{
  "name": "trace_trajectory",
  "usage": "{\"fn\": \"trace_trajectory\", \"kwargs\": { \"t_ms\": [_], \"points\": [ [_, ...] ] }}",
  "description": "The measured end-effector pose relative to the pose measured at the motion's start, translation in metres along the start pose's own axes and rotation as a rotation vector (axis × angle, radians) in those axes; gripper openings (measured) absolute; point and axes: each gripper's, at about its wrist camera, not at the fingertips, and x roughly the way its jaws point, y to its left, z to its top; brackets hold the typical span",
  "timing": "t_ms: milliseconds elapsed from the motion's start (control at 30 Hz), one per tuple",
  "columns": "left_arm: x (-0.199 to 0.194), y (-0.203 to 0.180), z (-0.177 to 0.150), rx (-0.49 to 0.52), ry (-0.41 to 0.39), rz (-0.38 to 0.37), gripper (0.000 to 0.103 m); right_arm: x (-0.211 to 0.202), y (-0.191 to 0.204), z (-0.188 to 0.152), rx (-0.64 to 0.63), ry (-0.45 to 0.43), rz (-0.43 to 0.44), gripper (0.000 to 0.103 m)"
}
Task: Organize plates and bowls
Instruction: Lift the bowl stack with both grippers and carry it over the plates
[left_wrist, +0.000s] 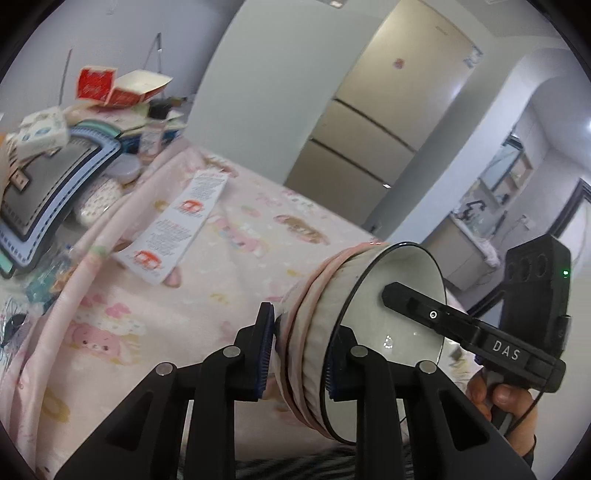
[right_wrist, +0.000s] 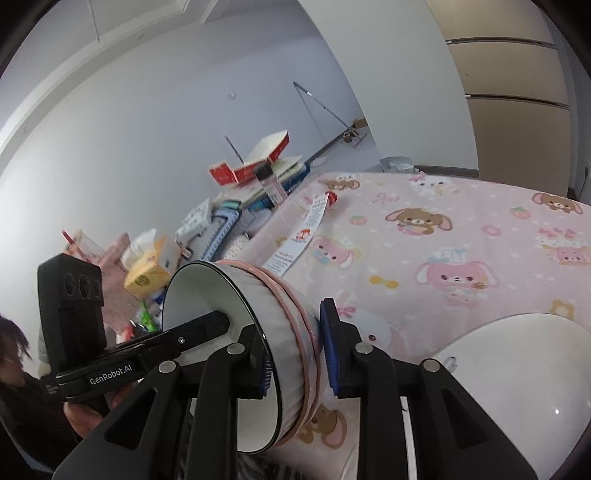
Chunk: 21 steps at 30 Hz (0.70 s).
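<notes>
A white bowl (left_wrist: 391, 295) with pink bands and a dark rim is held on its side above the pink cartoon tablecloth (left_wrist: 229, 280). My left gripper (left_wrist: 299, 354) is shut on the bowl's wall, one pad outside, one inside. My right gripper (right_wrist: 295, 358) is shut on the same bowl (right_wrist: 280, 325) from the other side. Each view shows the other gripper's finger reaching into the bowl's mouth. A white plate (right_wrist: 517, 369) lies on the cloth at the lower right of the right wrist view.
A printed paper slip (left_wrist: 177, 221) lies on the cloth. Clutter of boxes, a red carton (left_wrist: 110, 86), a jar (left_wrist: 153, 129) and a blue-edged tray (left_wrist: 48, 184) crowds the table's far side. A tall beige fridge (left_wrist: 388, 99) stands beyond the table.
</notes>
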Motion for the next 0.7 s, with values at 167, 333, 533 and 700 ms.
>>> {"fn": "trace_trajectory", "kwargs": {
  "t_ms": [167, 333, 533, 700],
  "points": [
    [-0.006, -0.049, 0.002, 0.086, -0.026, -0.020, 0.024, -0.044, -0.008, -0.002, 0.034, -0.046, -0.024, 0.023],
    [0.001, -0.097, -0.008, 0.153, -0.006, -0.075, 0.024, -0.094, -0.025, -0.015, 0.068, -0.112, -0.073, 0.024],
    [0.014, -0.141, -0.024, 0.209, 0.024, -0.105, 0.024, -0.133, -0.045, -0.036, 0.115, -0.163, -0.124, 0.024],
    [0.028, -0.162, -0.032, 0.236, 0.060, -0.084, 0.024, -0.142, -0.068, -0.049, 0.185, -0.180, -0.127, 0.024]
  ]
}}
